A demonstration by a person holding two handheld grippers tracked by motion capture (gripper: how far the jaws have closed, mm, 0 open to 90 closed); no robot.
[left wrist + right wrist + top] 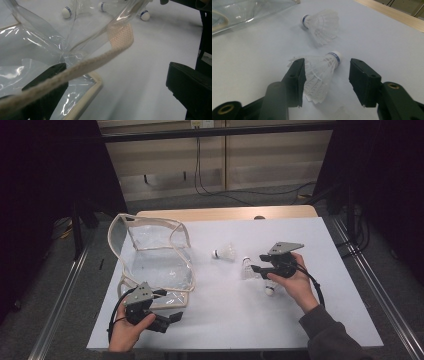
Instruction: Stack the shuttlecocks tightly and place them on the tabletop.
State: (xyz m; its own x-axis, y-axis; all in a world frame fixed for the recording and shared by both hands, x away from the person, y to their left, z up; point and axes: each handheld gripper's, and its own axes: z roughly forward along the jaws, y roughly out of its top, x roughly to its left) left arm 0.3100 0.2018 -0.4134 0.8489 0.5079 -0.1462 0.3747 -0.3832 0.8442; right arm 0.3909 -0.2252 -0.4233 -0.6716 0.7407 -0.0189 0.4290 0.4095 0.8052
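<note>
The work looks barely begun: three shuttlecocks lie on the table [310, 320], none bagged. The clear bag [155, 265] stands open and looks empty. The right gripper [325, 82] straddles one shuttlecock [322, 75], jaws apart, not yet pinching. The left gripper [117, 87] gapes wide beside the bag's strap [82, 66], which lies across one jaw.
</note>
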